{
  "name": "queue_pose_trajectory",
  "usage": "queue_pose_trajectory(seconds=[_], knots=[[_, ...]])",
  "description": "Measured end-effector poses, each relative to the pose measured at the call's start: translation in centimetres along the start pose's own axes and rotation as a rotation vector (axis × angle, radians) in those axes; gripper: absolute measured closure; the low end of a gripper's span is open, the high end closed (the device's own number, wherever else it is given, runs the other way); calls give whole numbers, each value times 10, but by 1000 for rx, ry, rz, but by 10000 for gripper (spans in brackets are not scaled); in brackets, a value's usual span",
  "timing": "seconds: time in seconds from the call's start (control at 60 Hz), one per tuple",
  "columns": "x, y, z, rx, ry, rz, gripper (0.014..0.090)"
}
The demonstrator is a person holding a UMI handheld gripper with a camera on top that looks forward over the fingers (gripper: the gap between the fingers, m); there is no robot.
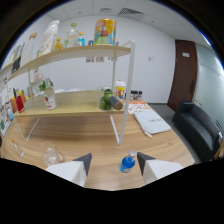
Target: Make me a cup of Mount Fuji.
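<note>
One blue-capped bottle [128, 163] between tool [114, 161] fingers (apart).

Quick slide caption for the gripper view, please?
Open gripper above wooden table, blue-capped bottle between its fingers, white shelf rack beyond.

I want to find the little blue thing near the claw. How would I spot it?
Start at the wooden table below the white shelf rack. Near its front edge, between the open claw's two fingers, stands a small blue bottle. Nothing else nearby is bright blue.

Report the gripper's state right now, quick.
Gripper: open, holding nothing. A small blue bottle stands on the wooden table between the fingers, nearer one of them, not clamped.
</note>
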Motion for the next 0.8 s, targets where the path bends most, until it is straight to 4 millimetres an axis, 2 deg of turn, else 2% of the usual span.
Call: queue_pose_trajectory(seconds=[0.15,0.25,0.333,0.4,0.5,0.7,0.8], knots=[[-72,-10,-27,6,-72,20,196],[-117,-2,-31,-12,-107,27,185],[-146,4,-31,-43,-116,23,186],[-165,-3,-36,-62,-118,27,185],[-189,-44,-56,-26,-121,38,183],[-234,-181,-123,207,-161,37,178],[-255,-240,-140,320,-196,43,182]])
